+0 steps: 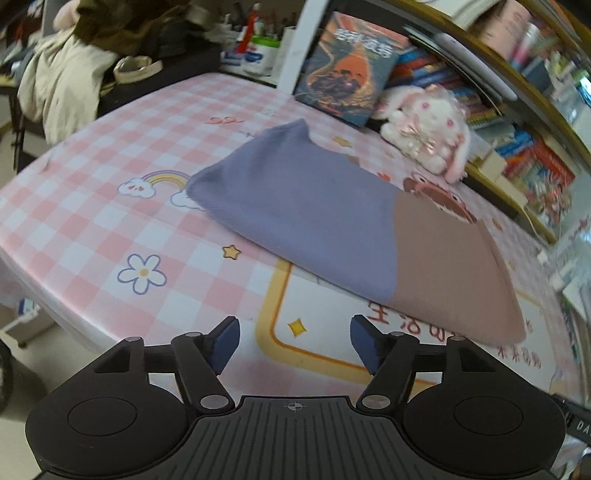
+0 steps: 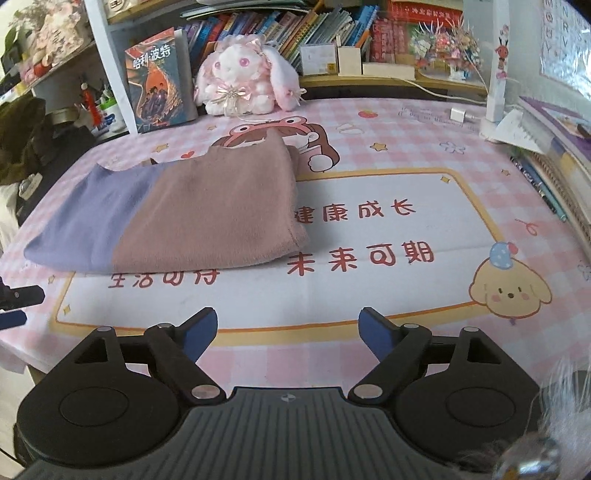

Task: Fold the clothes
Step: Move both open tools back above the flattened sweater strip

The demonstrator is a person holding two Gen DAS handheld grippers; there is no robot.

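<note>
A folded garment, purple at one end and dusty pink at the other, lies flat on the pink checked table mat. It shows in the left wrist view and in the right wrist view. My left gripper is open and empty, held near the table's front edge just short of the garment. My right gripper is open and empty, to the right of the garment over the mat's white printed panel. The tip of the left gripper shows at the left edge of the right wrist view.
A plush rabbit and an upright book stand at the back of the table before a bookshelf. Notebooks and pens lie at the right edge. A white charger lies back right. Clothes hang on a chair.
</note>
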